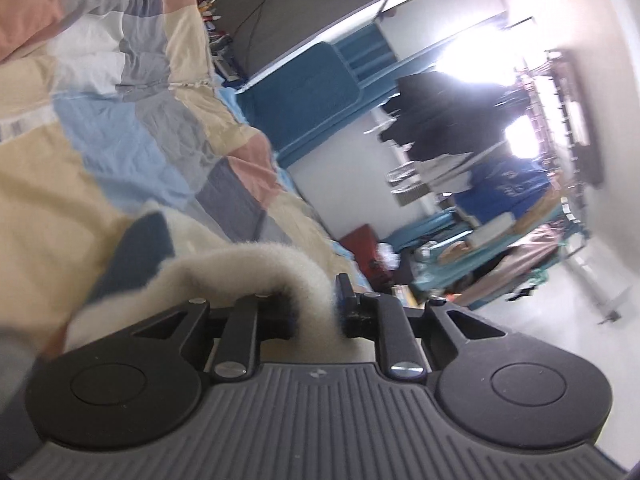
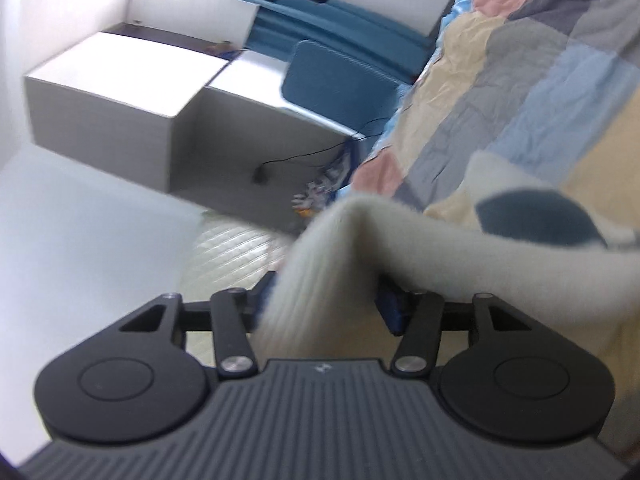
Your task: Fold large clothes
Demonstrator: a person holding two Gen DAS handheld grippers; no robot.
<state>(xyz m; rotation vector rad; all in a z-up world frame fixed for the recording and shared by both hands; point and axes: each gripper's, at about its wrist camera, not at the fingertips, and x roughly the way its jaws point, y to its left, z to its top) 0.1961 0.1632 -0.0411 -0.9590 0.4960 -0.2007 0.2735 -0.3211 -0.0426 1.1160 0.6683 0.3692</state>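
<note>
**Both grippers hold the fleece garment over the bed, mid-lift**

Left wrist view: left gripper [image 1: 316, 312] has a thick roll of the cream fleece garment [image 1: 248, 268] between its jaws; fingers look pressed on it, so I read it as clamped, though the near finger is buried in pile. The cloth arcs away from the jaws towards the patchwork quilt [image 1: 120, 120], with a dark blue patch [image 1: 136, 248] on the garment just beyond the grip. Quilt covers the bed; its far edge runs along a blue chair [image 1: 312, 92] and a white desk. Cluttered clothes rack [image 1: 520, 168] well off across the room. Frame is blurred.

Right wrist view: right gripper [image 2: 324, 300] has a tented fold of the same cream fabric [image 2: 360, 252] between its fingers, jaws closed on it. The garment drapes to the right over the quilt's near edge; the blue patch [image 2: 532, 216] sits further out on the quilt. White cabinet [image 2: 120, 92] and a black cable [image 2: 304, 156] on the floor beyond the bed edge.

Step, my read: hem or edge pinched at two points, garment raised off the quilt to carry it over for a fold. Next move calls for both hands travelling together, keeping the edge taut and level, then laying it down square before letting go. Risk: thick pile slipping out of the left grip.
</note>
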